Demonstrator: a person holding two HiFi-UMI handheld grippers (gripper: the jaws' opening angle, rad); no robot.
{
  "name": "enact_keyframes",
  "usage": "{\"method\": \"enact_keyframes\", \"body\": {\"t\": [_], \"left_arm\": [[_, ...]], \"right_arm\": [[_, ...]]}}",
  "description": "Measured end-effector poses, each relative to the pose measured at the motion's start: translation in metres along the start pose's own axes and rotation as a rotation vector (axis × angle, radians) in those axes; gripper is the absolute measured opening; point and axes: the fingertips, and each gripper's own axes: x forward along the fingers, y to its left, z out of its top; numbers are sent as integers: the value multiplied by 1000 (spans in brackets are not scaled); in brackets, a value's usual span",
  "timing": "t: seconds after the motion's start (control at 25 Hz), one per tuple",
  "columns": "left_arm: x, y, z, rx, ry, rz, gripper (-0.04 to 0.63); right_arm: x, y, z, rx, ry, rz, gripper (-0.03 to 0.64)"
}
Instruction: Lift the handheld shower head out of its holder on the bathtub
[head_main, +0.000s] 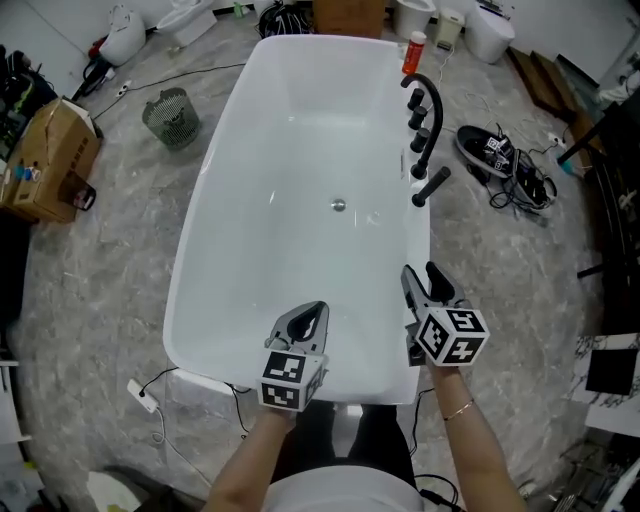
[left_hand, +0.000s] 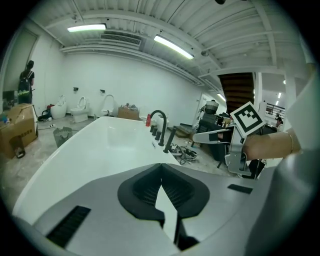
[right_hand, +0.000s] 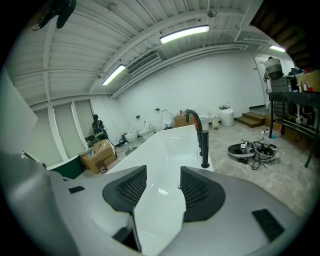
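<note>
The black handheld shower head (head_main: 432, 186) stands tilted in its holder on the right rim of the white bathtub (head_main: 200, 240), just in front of the black arched faucet (head_main: 428, 120). My right gripper (head_main: 420, 271) hovers over the tub's near right rim, open and empty, well short of the shower head (right_hand: 205, 148). My left gripper (head_main: 317, 309) hangs over the tub's near end, its jaws shut on nothing. In the left gripper view the shower head (left_hand: 171, 139) is far ahead beside the faucet (left_hand: 160, 125). The right gripper (right_hand: 162, 183) looks along the tub.
A red bottle (head_main: 414, 52) stands on the rim behind the faucet. On the floor, shoes and tangled cables (head_main: 505, 165) lie to the right; a wire basket (head_main: 168, 117) and a cardboard box (head_main: 45, 160) sit to the left. A person (left_hand: 26, 80) stands far off.
</note>
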Motion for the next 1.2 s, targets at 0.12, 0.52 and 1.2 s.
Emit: {"method": "enact_keyframes", "body": {"t": [0.12, 0.52, 1.2], "left_arm": [[33, -7, 2, -21, 6, 25, 20], [118, 7, 0, -57, 35, 81, 20], [173, 55, -52, -137, 48, 146, 20]], "right_arm": [[29, -36, 3, -5, 24, 11, 202], [150, -131, 5, 35, 82, -18, 206], [299, -221, -34, -12, 156, -145, 236]]}}
